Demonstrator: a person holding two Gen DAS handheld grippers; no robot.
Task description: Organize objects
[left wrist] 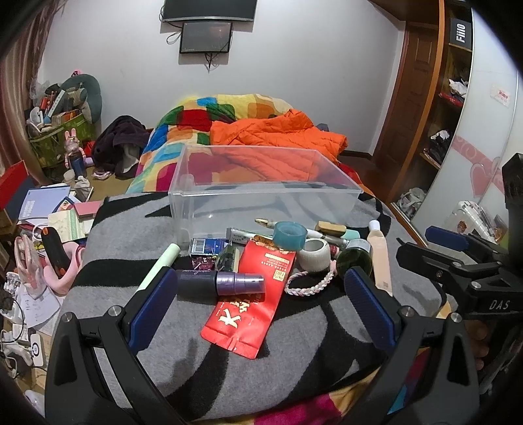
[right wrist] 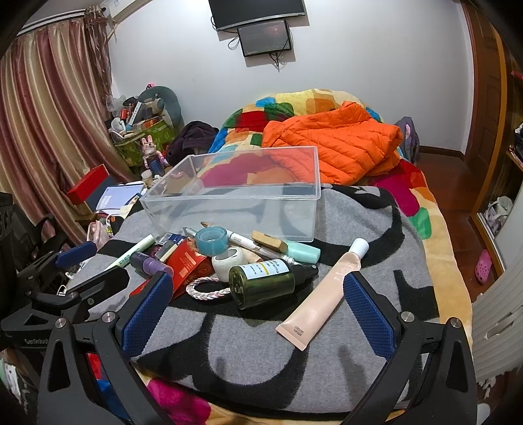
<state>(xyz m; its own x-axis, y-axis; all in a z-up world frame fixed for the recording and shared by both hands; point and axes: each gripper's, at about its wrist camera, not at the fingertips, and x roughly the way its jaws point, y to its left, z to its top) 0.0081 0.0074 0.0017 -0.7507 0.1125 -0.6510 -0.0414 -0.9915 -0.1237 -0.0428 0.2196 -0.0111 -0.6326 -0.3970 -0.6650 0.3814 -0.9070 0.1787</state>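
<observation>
Nothing seems to be inside the clear rectangular plastic bin [left wrist: 261, 183] ahead; both grippers, left [left wrist: 261, 287] and right [right wrist: 258, 294], hang released, clutter just ahead untouched.

You are in a lived-in bedroom of a home. A bed [right wrist: 421, 209] fills the middle of the room, spread with a multicoloured patchwork blanket [right wrist: 294, 104], a grey and black blanket [right wrist: 248, 353] and a crumpled orange puffer jacket [right wrist: 336, 144]. Striped curtains [right wrist: 49, 130] hang on your left, and a dark screen [right wrist: 258, 11] is mounted on the white wall [right wrist: 376, 65] above a smaller one. To your right stand a wooden door [left wrist: 415, 81] and what looks like a wardrobe with open shelves [left wrist: 454, 81], though the fisheye edge blurs it. Papers and boxes [left wrist: 45, 202] litter the floor beside the bed.
</observation>
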